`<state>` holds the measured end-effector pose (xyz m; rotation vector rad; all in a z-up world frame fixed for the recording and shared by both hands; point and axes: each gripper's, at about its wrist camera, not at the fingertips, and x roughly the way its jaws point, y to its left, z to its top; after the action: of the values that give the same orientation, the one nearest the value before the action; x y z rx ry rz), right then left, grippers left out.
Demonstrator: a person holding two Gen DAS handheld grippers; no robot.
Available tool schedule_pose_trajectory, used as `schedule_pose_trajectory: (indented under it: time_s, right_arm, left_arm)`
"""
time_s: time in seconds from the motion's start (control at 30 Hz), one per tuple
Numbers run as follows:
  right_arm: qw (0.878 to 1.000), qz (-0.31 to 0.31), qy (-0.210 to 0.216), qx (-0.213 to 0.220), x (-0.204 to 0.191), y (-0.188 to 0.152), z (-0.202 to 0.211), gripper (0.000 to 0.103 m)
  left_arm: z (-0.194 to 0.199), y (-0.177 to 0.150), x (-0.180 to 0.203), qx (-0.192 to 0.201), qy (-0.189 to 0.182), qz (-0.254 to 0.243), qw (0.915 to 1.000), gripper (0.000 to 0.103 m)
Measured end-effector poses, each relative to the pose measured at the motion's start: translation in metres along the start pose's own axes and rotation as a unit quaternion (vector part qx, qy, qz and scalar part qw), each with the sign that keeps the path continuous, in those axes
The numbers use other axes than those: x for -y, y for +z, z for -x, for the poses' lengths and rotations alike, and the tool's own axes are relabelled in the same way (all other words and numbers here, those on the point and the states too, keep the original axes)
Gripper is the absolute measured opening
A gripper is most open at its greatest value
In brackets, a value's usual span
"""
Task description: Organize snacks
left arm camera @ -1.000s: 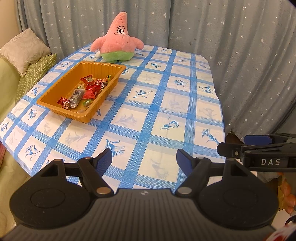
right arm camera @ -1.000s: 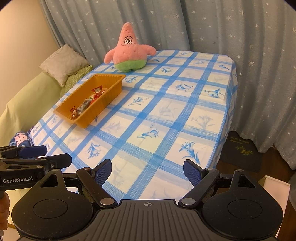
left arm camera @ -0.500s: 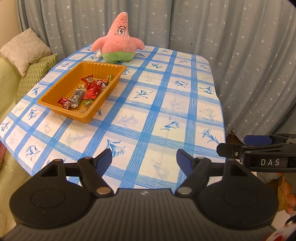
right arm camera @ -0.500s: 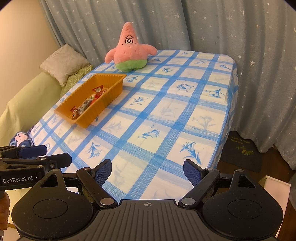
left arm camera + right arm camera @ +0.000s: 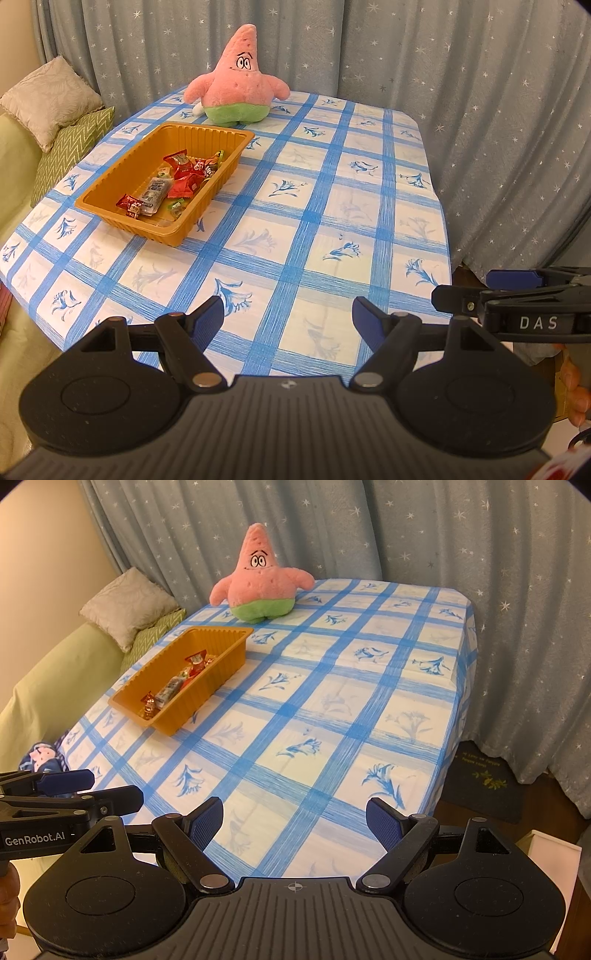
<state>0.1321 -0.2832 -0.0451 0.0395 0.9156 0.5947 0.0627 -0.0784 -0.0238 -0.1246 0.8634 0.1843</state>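
**Ana:** Two claws on show, and both stand wide apart with nothing between the blue pads. The left claw (image 5: 288, 317) hangs over the near edge of the table (image 5: 332, 206), touching nothing.

**Ben:** Same story on the other side. The right claw (image 5: 294, 821) is spread just as far, hovering above the checked cloth at the near edge, gripping nothing at all.

**Ana:** And the snacks (image 5: 173, 181)? All of them sit inside the one orange tray (image 5: 207, 129), well apart from both claws, over on the left half of the table.

**Ben:** I count roughly eight wrapped pieces from the left view, mostly red wrappers, one silvery packet, a few small green ones. They overlap, so I cannot give an exact figure. From the right view the tray wall (image 5: 207, 694) hides part of the pile.

**Ana:** One pink star-shaped plush toy (image 5: 238, 83) sits upright at the far end, just beyond the tray, apart from it.

**Ben:** Two cushions (image 5: 48, 99) lie on the green sofa to the left, one beige, one with a green zigzag. Star-dotted curtains (image 5: 443, 528) hang behind everything.
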Motion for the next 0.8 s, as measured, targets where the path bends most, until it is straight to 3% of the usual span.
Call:
schedule_pose_trajectory:
  time_s: [0.8]
  right_arm:
    - [1.000,0.002,0.001,0.000,-0.0035,0.0008,-0.0010,0.084]
  left_arm:
    - [0.0002,0.0002,-0.0047,0.000,-0.001,0.000,1.0000,0.075]
